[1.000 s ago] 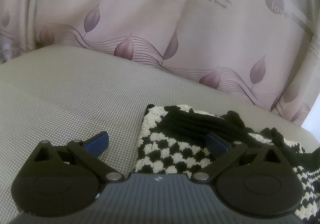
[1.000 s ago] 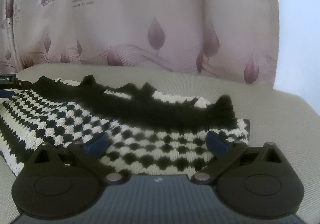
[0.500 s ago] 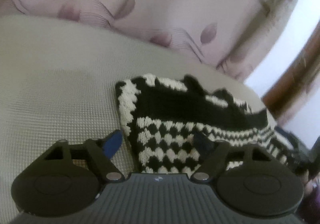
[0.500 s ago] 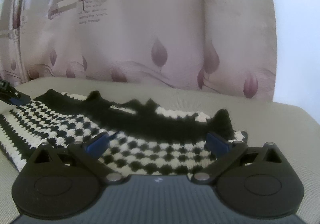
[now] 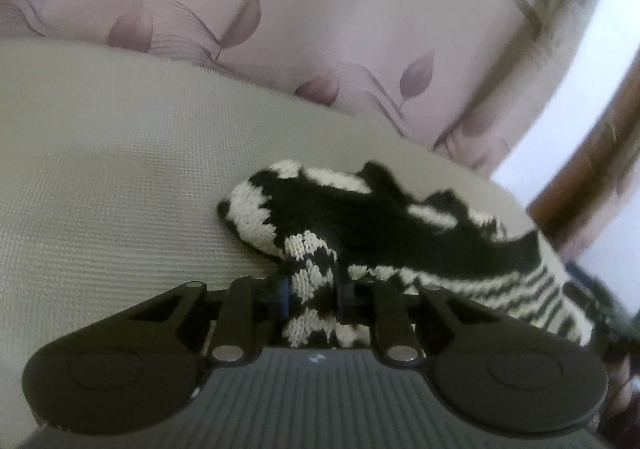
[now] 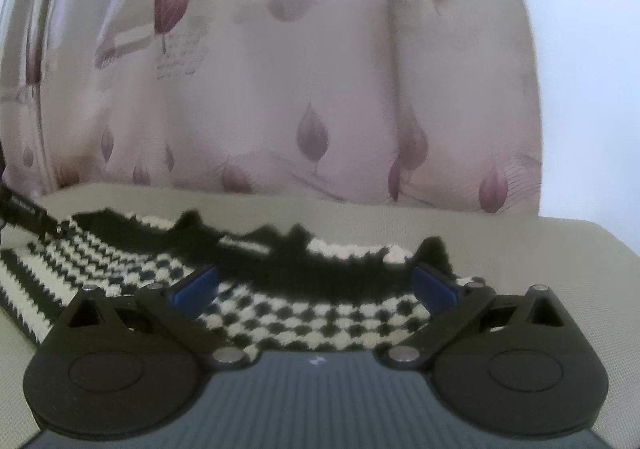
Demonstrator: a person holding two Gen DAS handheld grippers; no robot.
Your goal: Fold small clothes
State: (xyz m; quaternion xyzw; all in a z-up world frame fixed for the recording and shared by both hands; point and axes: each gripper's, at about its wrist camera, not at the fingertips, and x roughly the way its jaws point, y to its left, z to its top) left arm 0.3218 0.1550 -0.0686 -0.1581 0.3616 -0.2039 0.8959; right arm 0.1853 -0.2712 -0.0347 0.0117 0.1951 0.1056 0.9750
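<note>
A small black-and-white checkered knit garment (image 5: 400, 217) lies on a beige woven cushion (image 5: 120, 189). My left gripper (image 5: 311, 297) is at its near left corner. Its jaws are closing, and a bunched fold of the knit is pinched between the blue pads. In the right wrist view the same garment (image 6: 304, 313) spreads flat, with a ragged black band across it. My right gripper (image 6: 314, 281) hovers open over its right end, with fabric below the fingers but nothing gripped. The left gripper's black finger (image 6: 28, 213) shows at the garment's far left edge.
A pale pink curtain (image 6: 320, 89) with a purple leaf print hangs close behind the cushion. A brown wooden frame (image 5: 592, 153) and a bright window stand to the right in the left wrist view. Bare cushion (image 6: 540, 249) stretches to the right of the garment.
The left gripper's jaws went from wide open to pinching the garment's left corner, which now bunches up. Its view swung to the right. The right gripper stayed open and tilted up slightly.
</note>
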